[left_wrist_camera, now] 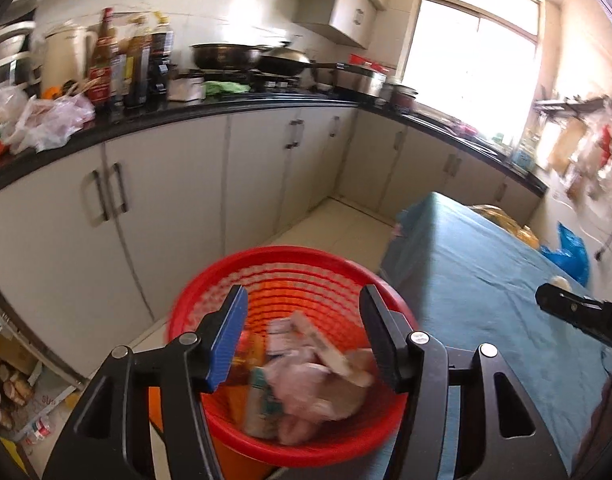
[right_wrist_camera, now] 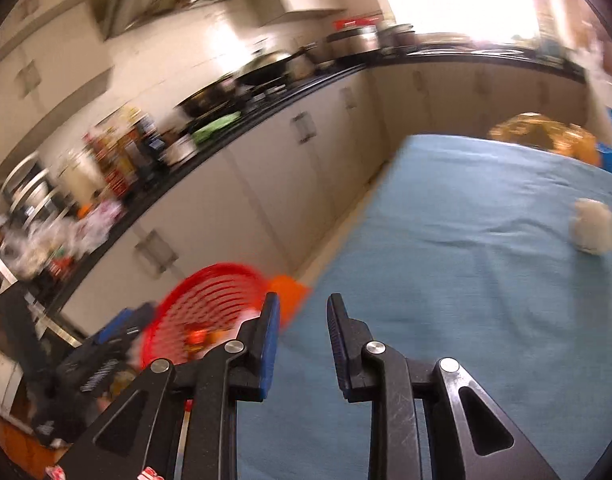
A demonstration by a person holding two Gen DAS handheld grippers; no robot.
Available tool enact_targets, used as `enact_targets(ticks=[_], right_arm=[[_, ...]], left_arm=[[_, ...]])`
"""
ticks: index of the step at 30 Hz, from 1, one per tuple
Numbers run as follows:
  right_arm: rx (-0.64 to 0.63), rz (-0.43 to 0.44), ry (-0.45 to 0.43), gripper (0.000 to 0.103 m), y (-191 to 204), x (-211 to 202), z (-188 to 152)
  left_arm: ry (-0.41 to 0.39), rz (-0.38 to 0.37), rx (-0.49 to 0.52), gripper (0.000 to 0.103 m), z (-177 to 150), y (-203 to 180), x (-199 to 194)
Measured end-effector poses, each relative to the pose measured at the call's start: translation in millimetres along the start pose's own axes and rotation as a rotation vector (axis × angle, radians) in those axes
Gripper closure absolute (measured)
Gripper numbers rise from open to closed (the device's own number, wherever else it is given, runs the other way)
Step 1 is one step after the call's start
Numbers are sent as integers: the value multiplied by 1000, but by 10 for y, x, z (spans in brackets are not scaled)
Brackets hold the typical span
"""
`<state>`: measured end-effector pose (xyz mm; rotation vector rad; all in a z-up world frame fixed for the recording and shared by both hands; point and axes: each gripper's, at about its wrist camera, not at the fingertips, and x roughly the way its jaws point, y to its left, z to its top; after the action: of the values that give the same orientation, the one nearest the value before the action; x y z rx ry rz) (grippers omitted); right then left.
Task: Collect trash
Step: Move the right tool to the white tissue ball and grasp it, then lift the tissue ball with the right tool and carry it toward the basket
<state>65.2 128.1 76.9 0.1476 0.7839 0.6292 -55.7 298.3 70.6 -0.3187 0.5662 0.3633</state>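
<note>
Trash [left_wrist_camera: 306,376] is lying in a blurred heap inside the red basket [left_wrist_camera: 209,288], directly under the left gripper [left_wrist_camera: 301,340], whose jaws are standing wide apart with nothing between them. The heap is showing pale crumpled wrappers, a greenish packet and something orange against the basket's near-left wall; finer detail is lost to blur. The basket is sitting on the floor, just beside the near-left corner of the table [left_wrist_camera: 486,280], which is covered in a blue cloth.

The right gripper [right_wrist_camera: 303,340] is hovering over the table's near edge, its jaws parted by a narrower gap and gripping nothing. In the left view its black tip is poking in at the right border, above the cloth. In the right view the left gripper is appearing as a dark shape at the lower left, next to the basket.

Farther along the table, near its right edge, a crumpled white wad [right_wrist_camera: 592,226] is resting on the cloth, well apart from both grippers. At the far edge an orange-yellow bag [right_wrist_camera: 542,132] is sitting, with a blue bag [left_wrist_camera: 568,254] beside it.

Beyond the floor, white cabinets [left_wrist_camera: 165,200] are running under a black counter [left_wrist_camera: 233,104] that is carrying bottles [left_wrist_camera: 125,64], pans [left_wrist_camera: 225,56] and plastic bags [left_wrist_camera: 49,120].
</note>
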Motion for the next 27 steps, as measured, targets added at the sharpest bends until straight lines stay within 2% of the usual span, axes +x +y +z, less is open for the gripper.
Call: enact_targets(ticks=[3, 8, 13, 16, 20, 24, 26, 27], right_arm=[[104, -100, -31, 77, -647, -256, 59], [240, -263, -74, 77, -1660, -606, 184], [313, -351, -78, 76, -2381, -708, 323], [366, -312, -77, 69, -2755, -643, 417], [402, -202, -62, 64, -2938, -420, 532], [389, -199, -29, 62, -2986, -181, 614], [382, -177, -6, 79, -2991, -101, 615], [378, -171, -4, 82, -2978, -100, 601]], left_arm=[[22, -52, 53, 42, 4, -278, -51], [79, -136, 122, 41, -41, -749, -30], [159, -227, 173, 41, -102, -1212, 71], [206, -274, 191, 41, -155, -1453, 134], [239, -302, 206, 41, -217, -1636, 207], [272, -314, 208, 41, -247, -1763, 321], [279, -315, 215, 41, -264, -1820, 364], [281, -318, 219, 41, -272, -1850, 388]])
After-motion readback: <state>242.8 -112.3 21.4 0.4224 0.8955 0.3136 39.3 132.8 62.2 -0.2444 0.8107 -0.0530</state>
